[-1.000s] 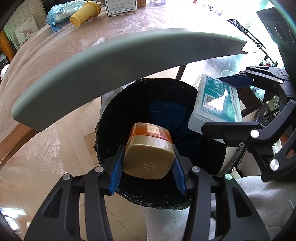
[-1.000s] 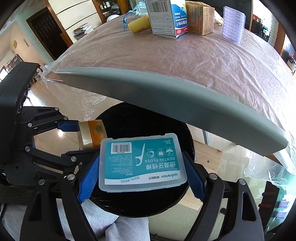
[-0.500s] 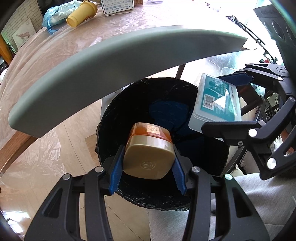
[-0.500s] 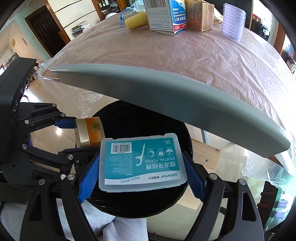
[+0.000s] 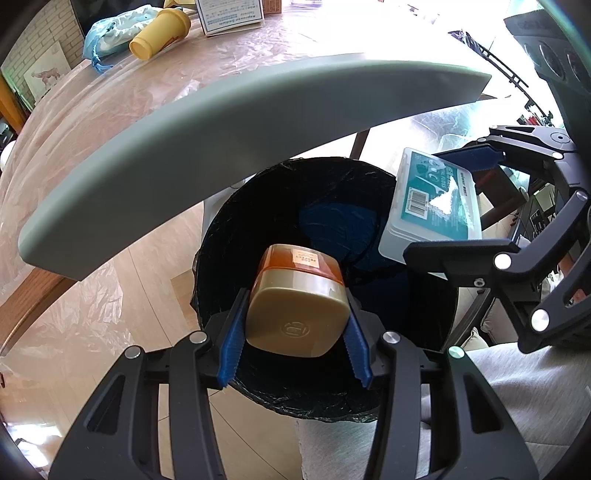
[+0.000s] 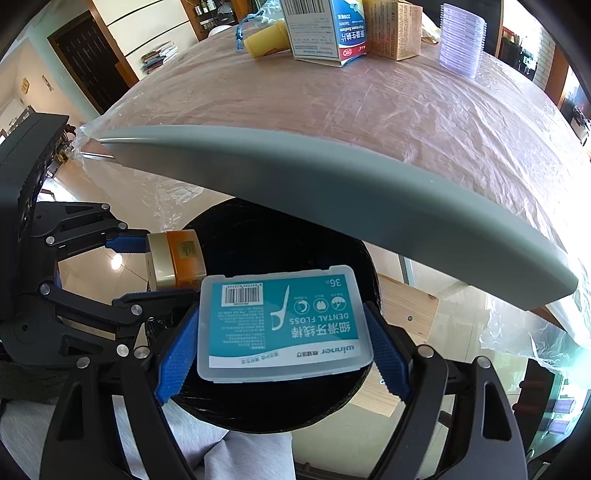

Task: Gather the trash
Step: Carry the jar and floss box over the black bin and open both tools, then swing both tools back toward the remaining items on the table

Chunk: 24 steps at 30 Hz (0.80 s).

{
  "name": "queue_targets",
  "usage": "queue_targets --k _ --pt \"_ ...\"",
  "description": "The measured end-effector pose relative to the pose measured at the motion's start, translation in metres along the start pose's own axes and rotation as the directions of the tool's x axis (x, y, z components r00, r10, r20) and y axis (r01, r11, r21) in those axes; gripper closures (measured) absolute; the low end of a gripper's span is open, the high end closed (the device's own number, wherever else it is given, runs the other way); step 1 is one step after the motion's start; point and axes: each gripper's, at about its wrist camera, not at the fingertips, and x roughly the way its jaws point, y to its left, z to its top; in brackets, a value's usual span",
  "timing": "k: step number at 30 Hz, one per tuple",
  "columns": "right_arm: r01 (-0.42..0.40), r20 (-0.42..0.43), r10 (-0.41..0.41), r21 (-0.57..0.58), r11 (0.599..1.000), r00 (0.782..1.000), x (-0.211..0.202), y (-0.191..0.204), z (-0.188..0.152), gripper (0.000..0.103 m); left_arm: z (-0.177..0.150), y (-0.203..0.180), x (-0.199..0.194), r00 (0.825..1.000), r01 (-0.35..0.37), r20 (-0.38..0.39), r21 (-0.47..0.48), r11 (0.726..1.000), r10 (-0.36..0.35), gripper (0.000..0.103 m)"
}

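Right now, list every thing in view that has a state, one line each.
Left tool: shut on the amber jar, held over the bin.
Amber jar: lid on, gripped, tilted.
Right tool: shut on the floss box, over the bin.
Floss box: closed, gripped at both ends.
Trash bin: open, black liner in.
Yellow cup: lying on its side on the table.
Clear cups: stacked upright.
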Motion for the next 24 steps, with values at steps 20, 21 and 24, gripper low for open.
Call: queue_targets --k 20,21,24 --pt "0.036 0.391 -0.038 0.012 0.999 0.920 -0.139 -0.016 -0.001 0.010 0.011 0.012 -0.101 0.951 0.059 0.307 -0.064 0.996 -0.036 0.021" --pt "0.051 0.462 -0.055 0.022 0.998 0.885 -0.159 -0.017 0.003 0.004 0.016 0.016 -0.117 0.934 0.059 0.356 -0.080 0.995 -0.026 0.017" --pt "0.095 0.698 -0.120 0.076 0.993 0.706 -0.229 -0.021 0.013 0.004 0.030 0.025 -0.176 0.826 0.017 0.560 -0.150 0.989 0.071 0.004"
